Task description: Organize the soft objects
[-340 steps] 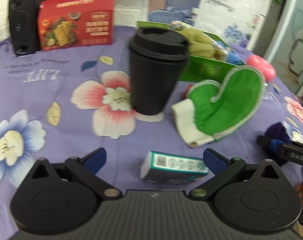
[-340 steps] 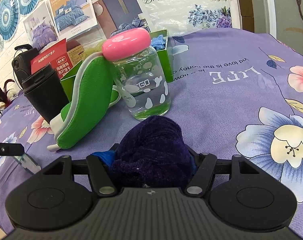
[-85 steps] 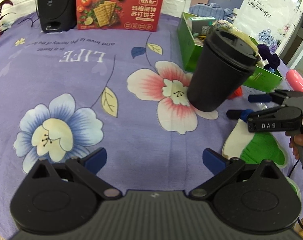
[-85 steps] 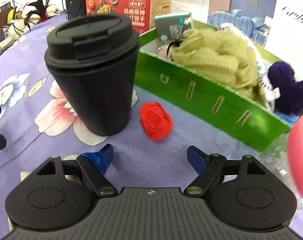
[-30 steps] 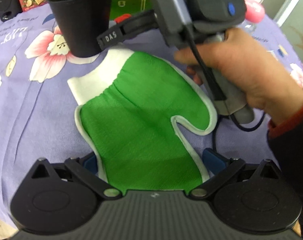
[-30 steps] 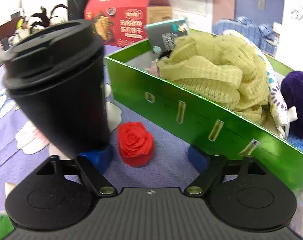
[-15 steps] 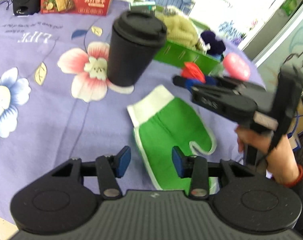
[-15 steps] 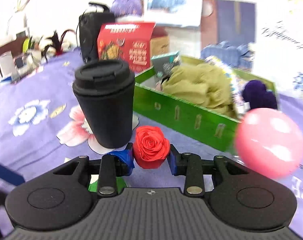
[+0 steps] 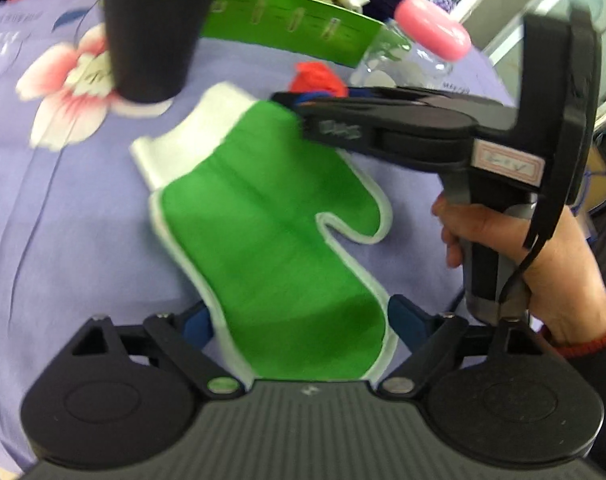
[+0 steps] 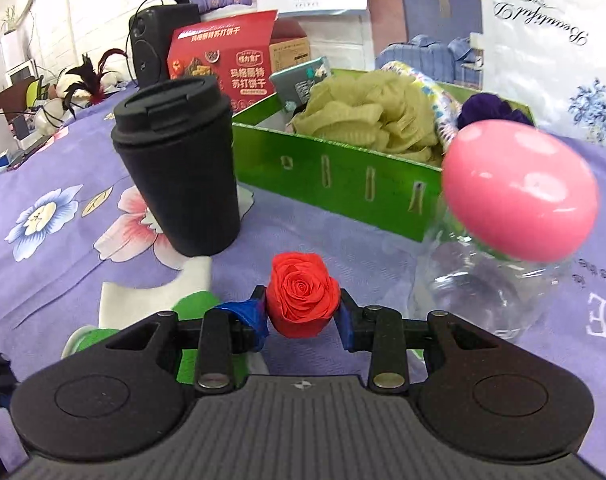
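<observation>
Already our right gripper (image 10: 303, 322) was clamped on the small red fabric rose (image 10: 301, 294) — its blue pads pressed the bloom from both sides and carried it clear of the purple flowered tablecloth (image 10: 75, 248). Ahead of it and slightly to the right stood the open green cardboard box (image 10: 343, 180), its long front wall running across our path, with a yellow-green mesh sponge (image 10: 367, 116) and a dark purple plush piece (image 10: 487, 108) already inside. We judged that the rose had to go forward and over that wall, between the black lidded travel cup (image 10: 179, 172) on the left and the clear glass jar with a pink lid (image 10: 515, 192) on the right.

Our left gripper (image 9: 299, 320) was opening, and nothing was pinched between its pads. The green mitten with white trim (image 9: 275, 240) lay flat on the cloth straight before it, with the rounded end between the spread jaws and the long axis running away toward the white cuff near the cup. So the left hand was the nearer one for the mitten — the right hand was busy with the rose.
</observation>
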The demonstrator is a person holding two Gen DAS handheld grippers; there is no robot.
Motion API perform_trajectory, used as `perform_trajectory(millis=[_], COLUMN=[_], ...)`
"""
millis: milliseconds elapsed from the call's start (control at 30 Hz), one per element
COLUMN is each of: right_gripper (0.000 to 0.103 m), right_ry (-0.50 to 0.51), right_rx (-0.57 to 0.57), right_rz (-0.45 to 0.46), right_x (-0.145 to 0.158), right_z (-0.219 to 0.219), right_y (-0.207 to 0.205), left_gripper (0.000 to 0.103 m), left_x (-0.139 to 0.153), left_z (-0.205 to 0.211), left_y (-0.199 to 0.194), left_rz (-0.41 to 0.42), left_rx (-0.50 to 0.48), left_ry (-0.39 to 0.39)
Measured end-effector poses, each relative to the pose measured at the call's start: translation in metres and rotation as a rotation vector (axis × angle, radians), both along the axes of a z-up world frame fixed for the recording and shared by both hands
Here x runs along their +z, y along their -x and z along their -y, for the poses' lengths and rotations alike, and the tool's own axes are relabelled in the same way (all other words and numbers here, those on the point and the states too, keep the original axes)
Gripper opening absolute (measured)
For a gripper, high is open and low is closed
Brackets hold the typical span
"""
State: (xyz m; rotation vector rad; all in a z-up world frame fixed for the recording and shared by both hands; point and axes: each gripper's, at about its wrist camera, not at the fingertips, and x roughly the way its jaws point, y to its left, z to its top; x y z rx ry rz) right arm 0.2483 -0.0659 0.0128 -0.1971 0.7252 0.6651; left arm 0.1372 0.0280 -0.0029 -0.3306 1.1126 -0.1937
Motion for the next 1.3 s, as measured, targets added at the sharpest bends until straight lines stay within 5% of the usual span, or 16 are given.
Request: perform_trajectory(millis=[200, 400, 700, 733, 833, 867, 900, 1133, 1300], right_gripper=[0.018, 0.018, 0.018, 0.018, 0.018, 0.018, 0.018, 0.018, 0.018], right_ry=[-0.028, -0.048, -0.055, -0.055, -0.054, -0.053, -0.053, -0.080, -0.177], right_rx=[0.038, 0.082, 0.094, 0.095, 0.096, 0.095, 0.092, 0.057, 0.045], right_rz=[-0.035, -0.059, -0.069, -0.069, -0.072, -0.073, -0.074, -0.070, -0.002], right_x=[-0.011, -0.014, -0.015, -0.015, -0.015, -0.015, -0.015, -0.014, 0.014], right_z=[-0.006, -0.006, -0.006, -0.006, -0.006, -0.006, -0.006, -0.003, 0.010], right_y=[-0.010, -0.016, -0.019, -0.019, -0.020, -0.021, -0.021, -0.018, 0.019], left_gripper=[0.093, 0.093, 0.092, 0.090, 0.051, 0.028, 0.021, 0.019, 0.019], left_x=[-0.004, -0.010, -0.004, -0.003, 0.005, 0.007, 0.009, 0.032, 0.062], left_z=[0.022, 0.065, 0.044, 0.042, 0.029, 0.020, 0.008, -0.059, -0.096], left_y=[-0.023, -0.017, -0.010, -0.008, 0.003, 0.004, 0.005, 0.038, 0.054], left_rz=[-0.024, 0.054, 0.053, 0.059, 0.071, 0.059, 0.042, 0.072, 0.156], left_rx=[0.081, 0.008, -0.001, -0.004, -0.012, -0.008, 0.003, 0.089, 0.131], left_ry=[-0.071, -0.326, -0.239, -0.238, -0.214, -0.191, -0.161, -0.119, -0.109])
